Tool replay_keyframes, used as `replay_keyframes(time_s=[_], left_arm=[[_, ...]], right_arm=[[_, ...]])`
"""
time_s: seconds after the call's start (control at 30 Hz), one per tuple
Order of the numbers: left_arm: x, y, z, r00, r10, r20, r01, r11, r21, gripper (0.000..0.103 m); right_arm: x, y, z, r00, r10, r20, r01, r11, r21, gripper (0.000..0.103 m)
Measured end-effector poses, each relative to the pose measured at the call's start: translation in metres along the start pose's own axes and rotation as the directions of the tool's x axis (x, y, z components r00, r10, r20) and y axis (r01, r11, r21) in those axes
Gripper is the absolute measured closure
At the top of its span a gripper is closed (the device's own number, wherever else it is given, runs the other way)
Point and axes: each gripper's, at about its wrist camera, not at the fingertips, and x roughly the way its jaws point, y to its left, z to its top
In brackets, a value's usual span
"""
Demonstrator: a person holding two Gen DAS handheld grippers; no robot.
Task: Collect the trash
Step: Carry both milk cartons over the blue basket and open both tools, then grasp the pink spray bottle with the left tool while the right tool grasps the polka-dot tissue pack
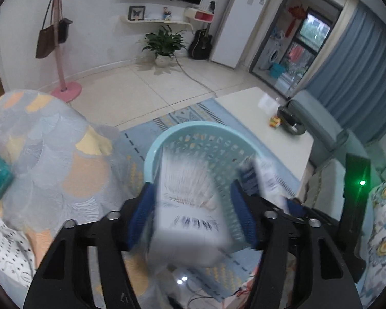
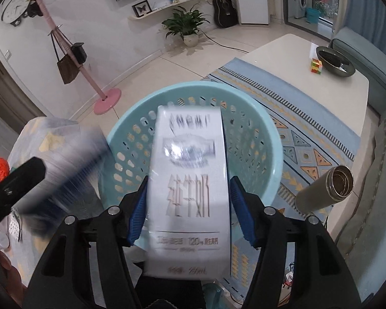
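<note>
Two white milk cartons hang over a light blue perforated basket (image 1: 193, 128) (image 2: 193, 87) on the rug. One blurred carton (image 1: 190, 221) sits between the blue pads of my left gripper (image 1: 191, 188); basket shows through a gap beside the right pad, so the jaws stand open. The other carton (image 2: 190, 154), with printed lettering and smeared along its length, lies between the pads of my right gripper (image 2: 190, 180), which stand just off its sides. In each view the other gripper shows at the edge with its own blurred carton (image 1: 269, 177) (image 2: 74, 164).
A metal flask (image 2: 324, 190) lies at the right of the basket. A white low table (image 2: 283, 56) carries a dark bowl (image 2: 334, 61) and a coloured cube (image 2: 316, 66). A cloth-covered seat (image 1: 51, 154) is at the left, a pink coat stand (image 2: 108, 100) beyond.
</note>
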Motion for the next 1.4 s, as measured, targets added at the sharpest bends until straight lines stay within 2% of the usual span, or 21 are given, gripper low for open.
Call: replay_keyframes(time_s=[0.33,0.6,0.77,0.87,0.97,1.03,1.13,1.27,1.37,1.4], left_arm=[[-0.03,0.004,-0.014,0.999,0.03,0.044,-0.03,1.0,-0.001,0.037],[-0.088,0.033,-0.034,0.99,0.068,0.122,-0.063,0.997,-0.049,0.037],[-0.133,0.062,-0.047,0.977,0.114,0.18,-0.096,0.99,-0.106,0.037],[-0.165,0.086,-0.055,0.961,0.169,0.217,-0.141,0.98,-0.139,0.037],[-0.196,0.114,-0.065,0.938,0.246,0.244,-0.208,0.963,-0.171,0.035],[-0.216,0.138,-0.073,0.918,0.299,0.262,-0.25,0.946,-0.204,0.028],[-0.241,0.178,-0.086,0.891,0.372,0.259,-0.308,0.917,-0.254,0.027],[-0.263,0.233,-0.092,0.869,0.444,0.221,-0.371,0.877,-0.305,0.026],[-0.272,0.271,-0.098,0.84,0.508,0.189,-0.431,0.838,-0.335,0.026],[-0.271,0.286,-0.1,0.841,0.513,0.169,-0.439,0.832,-0.34,0.026]], right_arm=[[-0.024,0.002,0.0,0.998,0.016,0.053,-0.014,1.0,-0.019,0.041],[-0.057,0.058,-0.015,0.987,0.117,0.108,-0.097,0.981,-0.17,0.041],[-0.079,0.116,-0.031,0.969,0.211,0.129,-0.162,0.935,-0.314,0.041],[-0.086,0.151,-0.041,0.959,0.256,0.119,-0.192,0.901,-0.389,0.041],[-0.089,0.184,-0.052,0.951,0.29,0.106,-0.213,0.865,-0.454,0.041],[-0.087,0.207,-0.06,0.942,0.327,0.081,-0.25,0.839,-0.483,0.041],[-0.079,0.231,-0.067,0.922,0.386,0.019,-0.328,0.807,-0.491,0.041],[-0.059,0.257,-0.074,0.913,0.407,-0.025,-0.369,0.798,-0.476,0.041],[-0.044,0.269,-0.075,0.928,0.372,-0.006,-0.329,0.813,-0.481,0.041],[-0.037,0.272,-0.074,0.934,0.358,-0.006,-0.317,0.819,-0.478,0.041]])
